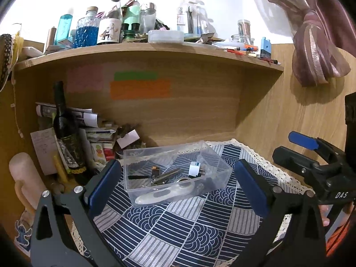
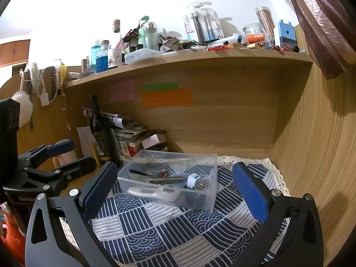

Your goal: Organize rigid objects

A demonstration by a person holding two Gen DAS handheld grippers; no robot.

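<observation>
Clutter fills the wooden shelf (image 1: 155, 51) overhead: bottles, jars and packaged brushes. Under it, a dark wine bottle (image 1: 64, 129) leans against a stack of papers at the back left of the bench.

On the blue-and-white patterned cloth (image 1: 178, 229) sits a clear plastic box (image 1: 175, 173), the one spot where the small rigid things are gathered. Inside it lie a white oblong gadget (image 1: 164, 194) along the near wall, a metal rod-like piece (image 1: 166, 174) in the middle, a small black-and-orange item (image 1: 154, 170) just behind that, and a white-capped plug-like piece (image 1: 195, 170) toward the right end.

Both grippers hover near the box, clear of it. The left gripper (image 1: 178, 189) has its jaws spread wide, blue pads either side of the box in its own view, holding nothing. The right gripper (image 2: 175, 191) is likewise wide open and empty, its blue pads framing the box. Each gripper shows at the edge of the other's view, side by side, near the front of the cloth.
</observation>
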